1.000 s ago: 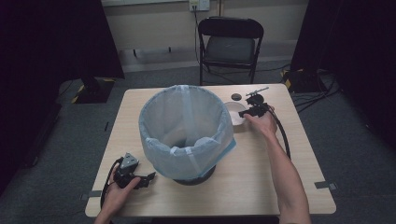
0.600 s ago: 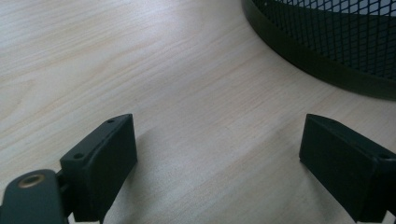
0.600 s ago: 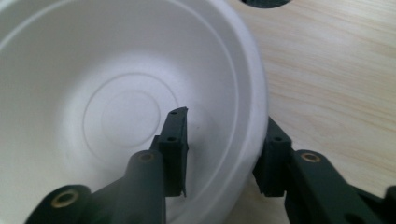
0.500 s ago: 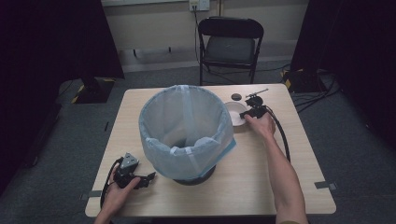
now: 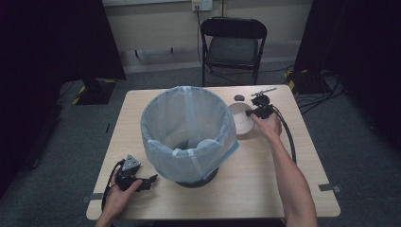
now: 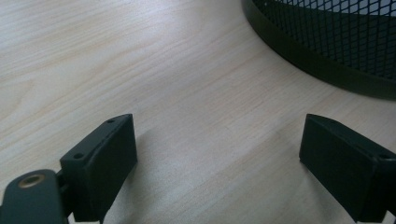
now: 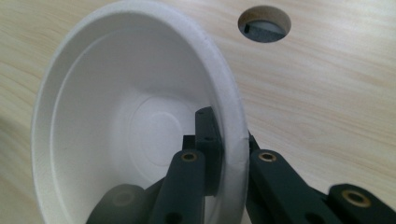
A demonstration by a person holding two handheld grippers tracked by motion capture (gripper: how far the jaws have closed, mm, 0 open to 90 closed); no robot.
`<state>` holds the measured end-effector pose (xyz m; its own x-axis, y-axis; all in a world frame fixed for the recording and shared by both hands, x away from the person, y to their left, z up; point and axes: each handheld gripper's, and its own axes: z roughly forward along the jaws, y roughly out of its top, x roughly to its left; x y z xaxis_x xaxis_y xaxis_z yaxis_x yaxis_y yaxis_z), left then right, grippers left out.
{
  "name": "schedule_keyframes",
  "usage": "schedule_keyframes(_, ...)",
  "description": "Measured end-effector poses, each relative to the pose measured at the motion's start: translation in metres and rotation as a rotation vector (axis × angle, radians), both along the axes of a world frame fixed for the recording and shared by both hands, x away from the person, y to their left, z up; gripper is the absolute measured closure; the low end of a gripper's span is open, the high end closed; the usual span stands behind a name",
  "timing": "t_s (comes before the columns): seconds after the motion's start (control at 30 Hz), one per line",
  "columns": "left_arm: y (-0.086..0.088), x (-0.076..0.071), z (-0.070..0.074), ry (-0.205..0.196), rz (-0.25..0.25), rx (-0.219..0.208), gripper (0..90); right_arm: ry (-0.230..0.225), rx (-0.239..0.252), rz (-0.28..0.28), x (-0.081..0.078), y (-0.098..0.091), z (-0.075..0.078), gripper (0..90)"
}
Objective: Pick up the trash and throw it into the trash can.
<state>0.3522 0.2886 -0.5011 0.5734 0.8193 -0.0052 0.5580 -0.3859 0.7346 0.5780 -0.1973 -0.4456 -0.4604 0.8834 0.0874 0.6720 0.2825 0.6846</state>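
The right gripper is clamped on the rim of a white bowl: one black jaw lies inside the bowl against its wall, the other outside, with the rim pinched between them. The jaws have just been closing onto that rim. In the high view the right gripper sits at the bowl's right edge, near the far right part of the table, just beside the bin.

The bowl is round, matte and smooth, moulded like pressed paper or pulp, with a thick rolled rim and a faint circular step in its floor. In the right gripper view it stands tilted on edge, its opening turned toward the camera; its lower part is cut off by the frame and by the jaw linkage.

Beyond the bowl, a round cable hole pierces the pale wood-grain tabletop.

The left gripper rests on the table with both jaws wide apart and nothing between them. In the high view it lies at the near left corner, held by the left hand.

The bin at the table's centre is black wire mesh on a solid base ring, lined with a translucent pale-blue bag. The bag's folds obscure its contents.
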Motion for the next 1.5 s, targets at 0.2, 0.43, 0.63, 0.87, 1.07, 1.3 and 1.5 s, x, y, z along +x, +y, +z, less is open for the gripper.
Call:
schedule_keyframes(0.2, 0.0, 0.0, 0.0, 0.001, -0.002, 0.003, 10.7, -0.06, 0.014, 0.01, -0.017, -0.003, 0.018, 87.3)
schedule_keyframes(0.43, 0.0, 0.0, 0.0, 0.0, -0.002, 0.004, 10.7, -0.123, 0.046, 0.006, -0.034, -0.009, 0.041, 87.4)
schedule_keyframes(0.63, 0.0, 0.0, 0.0, 0.0, -0.003, 0.004, 10.7, -0.184, 0.063, 0.003, -0.047, -0.008, 0.059, 87.4)
schedule_keyframes(0.87, 0.0, 0.0, 0.0, 0.001, -0.003, 0.003, 10.7, -0.315, 0.08, 0.009, -0.068, -0.008, 0.086, 87.4)
schedule_keyframes(1.07, 0.0, 0.0, 0.0, 0.0, -0.003, 0.004, 10.7, -0.349, 0.111, 0.004, -0.072, -0.01, 0.102, 87.4)
schedule_keyframes(1.3, 0.0, 0.0, 0.0, 0.0, -0.003, 0.004, 10.7, -0.407, 0.151, -0.006, -0.075, -0.005, 0.133, 87.4)
schedule_keyframes(1.5, 0.0, 0.0, 0.0, 0.001, -0.003, 0.004, 10.7, -0.471, 0.204, 0.002, -0.078, 0.002, 0.159, 87.4)
